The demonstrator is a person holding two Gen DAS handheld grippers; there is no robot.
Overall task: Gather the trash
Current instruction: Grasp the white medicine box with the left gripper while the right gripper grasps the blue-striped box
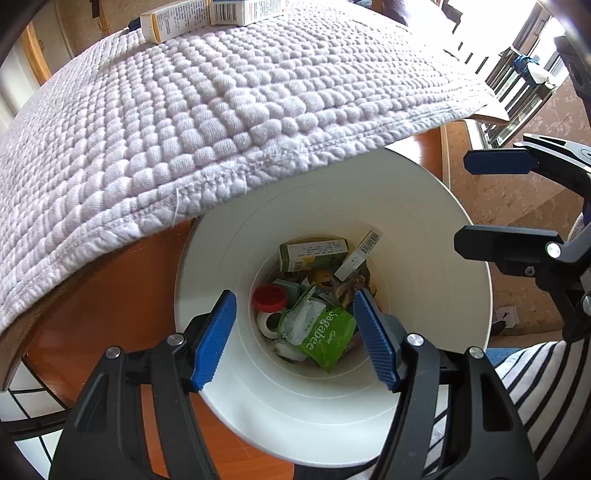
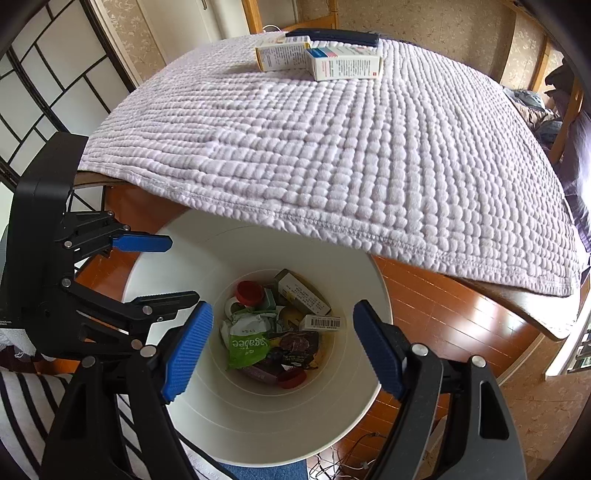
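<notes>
A big table (image 2: 517,295) is covered by a bumpy pale cloth (image 2: 332,155). Its edge hangs partly over a white bin (image 2: 280,435) that stands on the brown wood floor (image 2: 443,306) below.

Far back on the cloth lie two boxes (image 2: 317,61), side by side and touching, each lying flat with its long side running across the table. They have small print and a barcode, but the words are too tiny to read. A dark flat thing (image 2: 332,36) lies just behind them.

The trash is down in the bottom of the bin. A green bag (image 1: 325,336) is crumpled on top, and it says "Sagabee". An olive box (image 1: 314,253) lies flat against the far wall. A thin white box (image 1: 358,254) with a barcode leans beside it, one end tipped up toward the wall. There is a red cap (image 1: 269,297) and a white tape roll (image 1: 269,323) too.

Both tongs point down into the bin. The left tongs (image 1: 295,332) are partly open and hold nothing. The right tongs (image 2: 280,343) are open wider, and they are empty too. Neither one touches the bin or the trash.
</notes>
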